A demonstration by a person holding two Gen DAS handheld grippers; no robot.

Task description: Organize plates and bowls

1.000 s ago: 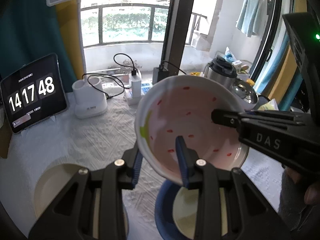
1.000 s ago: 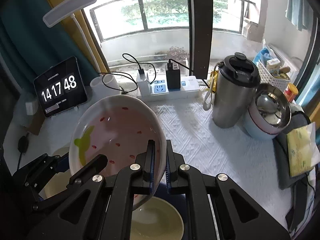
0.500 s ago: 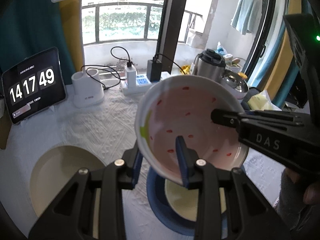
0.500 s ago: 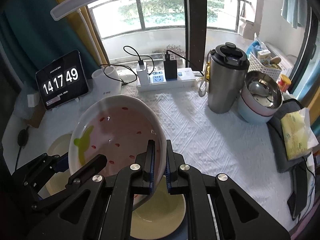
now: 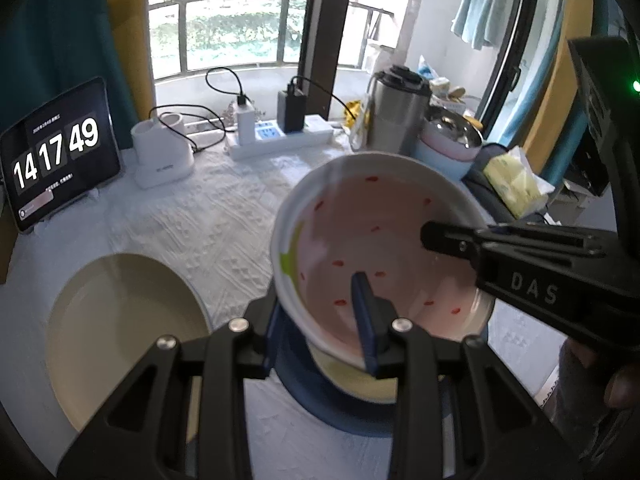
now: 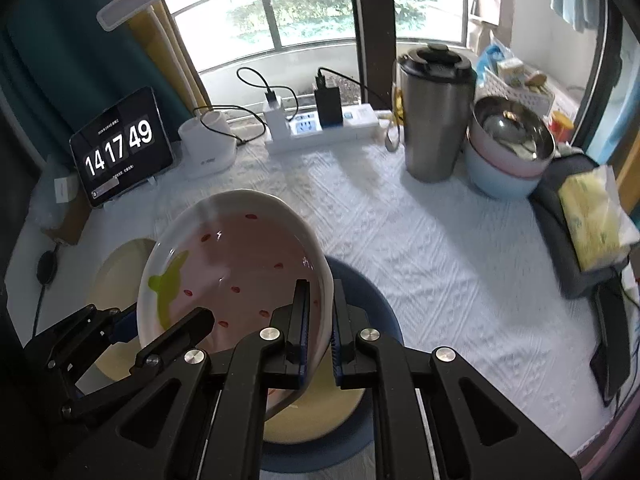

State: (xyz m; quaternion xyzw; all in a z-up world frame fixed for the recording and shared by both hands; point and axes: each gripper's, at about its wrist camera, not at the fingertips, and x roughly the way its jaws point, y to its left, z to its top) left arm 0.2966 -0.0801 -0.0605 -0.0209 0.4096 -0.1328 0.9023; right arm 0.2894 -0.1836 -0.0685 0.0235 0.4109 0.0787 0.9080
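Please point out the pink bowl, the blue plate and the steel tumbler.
pink bowl (image 6: 240, 264): right wrist view, inner floor.
blue plate (image 6: 372, 300): right wrist view, bare right rim.
steel tumbler (image 6: 434, 120): right wrist view, side wall.

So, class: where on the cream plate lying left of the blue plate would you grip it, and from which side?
Grip the cream plate at its raised rim, probably the near edge, coming in low from the front: it lies flat on the tablecloth, so only the thin rim fits between fingers.
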